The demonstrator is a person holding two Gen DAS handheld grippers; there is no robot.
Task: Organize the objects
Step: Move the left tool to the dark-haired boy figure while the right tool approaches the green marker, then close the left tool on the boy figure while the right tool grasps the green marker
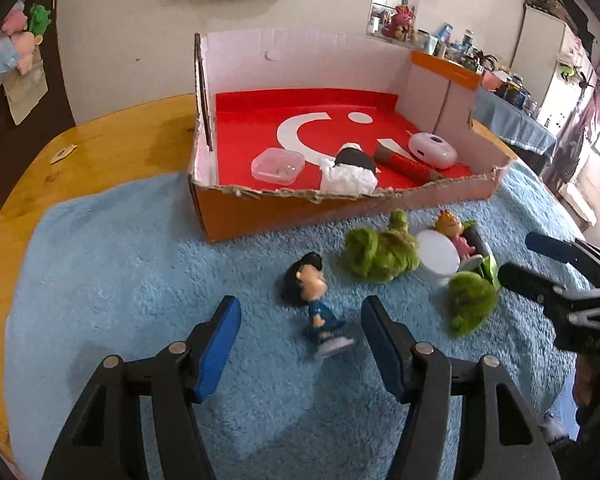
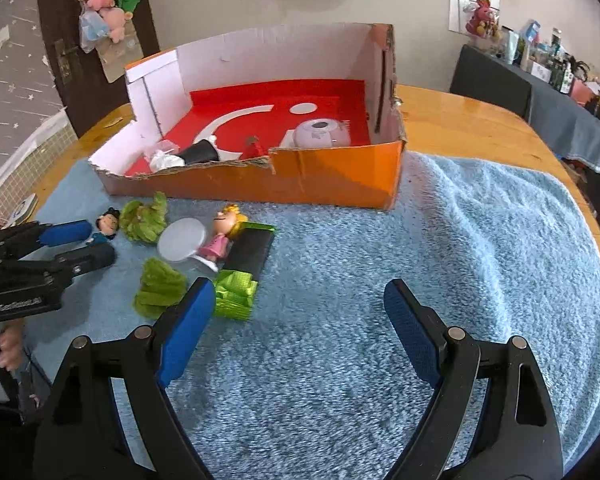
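Left wrist view: left gripper (image 1: 300,320) low in the frame, blue-padded jaws apart, grasping nothing. The small dark-haired figurine in a blue dress (image 1: 318,308) lies on the fluffy light-blue towel (image 1: 140,280) in the gap between the pads, touching neither. Right of it, centre-right of the frame, a cluster on the towel: two shaggy green tufts (image 1: 376,254), a white round disc (image 1: 438,254), and a blond figurine in pink (image 1: 454,232) lying against a black and green wrapped packet (image 1: 485,258).

Upper centre: an orange cardboard box with a torn front edge and red lining (image 1: 268,216), standing partly on the towel, partly on the wooden table (image 1: 100,148). Inside it, along the front: a clear plastic lidded container (image 1: 278,165), a black and white bundle (image 1: 350,172), a red cylinder (image 1: 408,166), a pale pink rounded gadget (image 1: 433,150).

Right wrist view: right gripper (image 2: 300,312) in the lower half of the frame, jaws released and wide, only bare towel between them. Its left pad sits just beside the green end of the packet; contact is unclear. The left gripper shows at the left edge, its tips on either side of the dark-haired figurine.
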